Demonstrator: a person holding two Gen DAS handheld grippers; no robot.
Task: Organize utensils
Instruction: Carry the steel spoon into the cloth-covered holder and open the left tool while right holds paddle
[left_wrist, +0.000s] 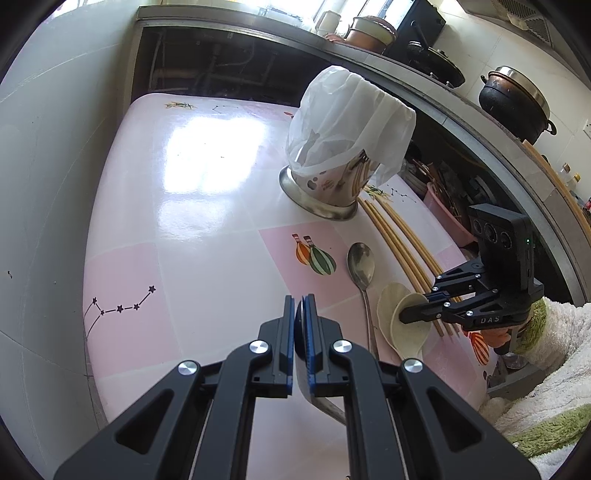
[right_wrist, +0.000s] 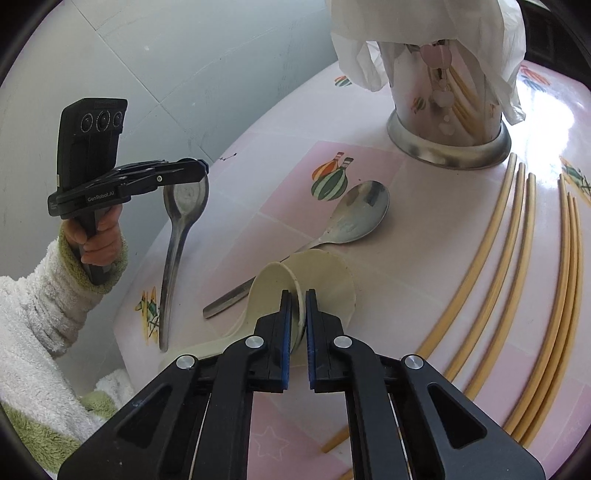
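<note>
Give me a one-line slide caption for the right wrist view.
Right gripper pinches a cream spoon; left gripper holds a steel spoon.

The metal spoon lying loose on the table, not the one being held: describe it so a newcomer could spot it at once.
Start at the steel utensil holder draped in a white plastic bag on the pink table. Just in front of it, beside the striped balloon print, lies the metal spoon, bowl up. Unlike the cream spoons the right gripper pinches, it is shiny; unlike the chopsticks, it has a bowl.
</note>
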